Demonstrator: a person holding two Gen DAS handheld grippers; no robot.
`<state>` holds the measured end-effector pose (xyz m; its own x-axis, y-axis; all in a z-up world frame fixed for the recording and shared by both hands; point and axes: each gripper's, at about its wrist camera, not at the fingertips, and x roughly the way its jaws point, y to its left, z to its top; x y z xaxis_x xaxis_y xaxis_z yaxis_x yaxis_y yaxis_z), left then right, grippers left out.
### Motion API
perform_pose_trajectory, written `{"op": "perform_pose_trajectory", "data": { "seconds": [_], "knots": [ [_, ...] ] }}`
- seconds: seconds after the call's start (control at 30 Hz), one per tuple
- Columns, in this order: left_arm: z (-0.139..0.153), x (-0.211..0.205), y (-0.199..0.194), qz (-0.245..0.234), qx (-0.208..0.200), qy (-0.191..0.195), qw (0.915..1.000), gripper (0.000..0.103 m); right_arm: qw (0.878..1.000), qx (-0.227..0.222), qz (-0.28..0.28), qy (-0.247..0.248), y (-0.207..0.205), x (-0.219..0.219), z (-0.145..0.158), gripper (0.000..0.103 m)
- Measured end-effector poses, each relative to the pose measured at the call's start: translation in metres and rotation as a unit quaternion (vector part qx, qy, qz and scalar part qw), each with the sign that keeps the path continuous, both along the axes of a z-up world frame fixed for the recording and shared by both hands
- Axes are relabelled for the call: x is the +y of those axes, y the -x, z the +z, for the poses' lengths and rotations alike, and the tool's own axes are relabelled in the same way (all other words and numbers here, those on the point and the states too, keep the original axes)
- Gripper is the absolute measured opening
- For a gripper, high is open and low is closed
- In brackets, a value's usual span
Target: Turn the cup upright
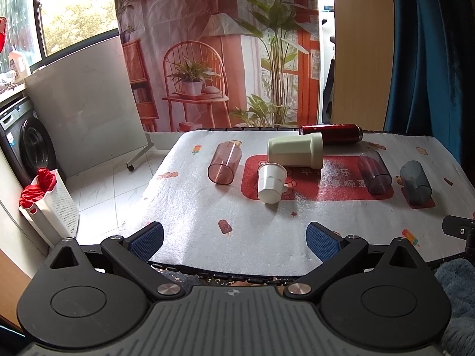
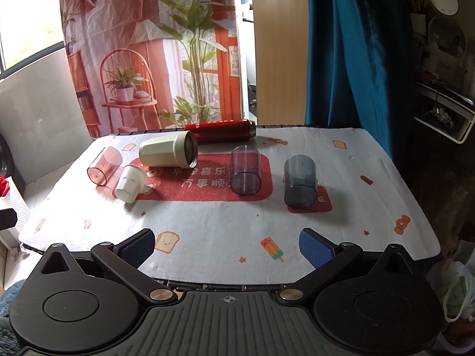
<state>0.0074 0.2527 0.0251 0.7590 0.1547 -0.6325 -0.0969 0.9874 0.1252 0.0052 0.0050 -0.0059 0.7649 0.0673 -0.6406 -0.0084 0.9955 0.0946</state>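
Observation:
Several cups lie on their sides on the table: a clear pink cup (image 1: 224,163) (image 2: 104,165), a small white cup (image 1: 270,182) (image 2: 130,184), a large cream cup (image 1: 295,149) (image 2: 168,149), a clear purple cup (image 1: 373,172) (image 2: 245,169) and a grey-blue cup (image 1: 415,182) (image 2: 299,182). A red flask (image 1: 331,133) (image 2: 221,130) lies at the back. My left gripper (image 1: 234,240) is open and empty above the table's near edge. My right gripper (image 2: 228,246) is open and empty, also at the near edge.
The table carries a white printed cloth (image 1: 193,207) with a red mat (image 1: 308,191) in the middle. A white laundry basket (image 1: 50,207) and a washing machine (image 1: 26,145) stand on the floor at the left. A blue curtain (image 2: 350,47) hangs at the right.

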Motion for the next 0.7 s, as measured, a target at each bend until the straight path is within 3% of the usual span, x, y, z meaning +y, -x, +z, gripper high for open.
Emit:
{"op": "perform_pose_trajectory", "data": {
  "seconds": [0.33,0.7],
  "knots": [
    [-0.012,0.005,-0.016,0.011,0.028,0.001,0.9996,0.103,1.000,0.019,-0.012,0.012,-0.019,-0.007,-0.011,0.103],
    [-0.041,0.017,-0.049,0.013,0.057,-0.006,0.9982,0.103,0.999,0.025,-0.017,0.035,-0.087,-0.032,-0.044,0.103]
  ]
}}
